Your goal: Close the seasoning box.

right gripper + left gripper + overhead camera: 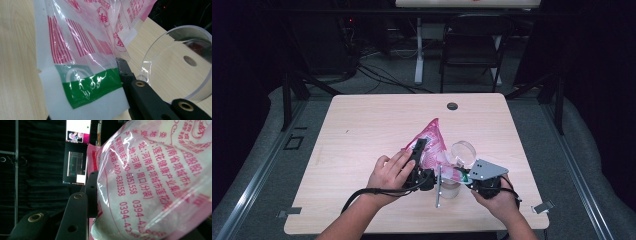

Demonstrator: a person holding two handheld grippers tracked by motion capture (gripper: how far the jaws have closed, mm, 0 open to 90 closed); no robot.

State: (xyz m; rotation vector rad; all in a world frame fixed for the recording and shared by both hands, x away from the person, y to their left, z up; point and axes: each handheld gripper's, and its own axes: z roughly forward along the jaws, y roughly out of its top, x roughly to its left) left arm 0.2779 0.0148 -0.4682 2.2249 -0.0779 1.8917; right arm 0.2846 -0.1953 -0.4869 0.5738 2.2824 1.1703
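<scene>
A pink-and-white printed plastic bag (pixel 432 140) with white powder inside is held up over the table's middle. My left gripper (pixel 419 146) is shut on its left side. In the left gripper view the bag (pixel 150 182) bulges against one black finger (pixel 75 220); the other finger is hidden behind it. My right gripper (pixel 463 175) is shut on the bag's lower corner. In the right gripper view the green-banded edge of the bag (pixel 85 82) lies against a black finger (pixel 125 72). A clear round container (pixel 463 150) (pixel 180 65) sits tilted just right of the bag.
A small clear jar (pixel 450 189) stands between the two hands near the table's front edge, with a thin grey rod (pixel 438 187) beside it. A cable hole (pixel 452 106) marks the table's far edge. A folding chair (pixel 472 45) stands on the floor beyond the table.
</scene>
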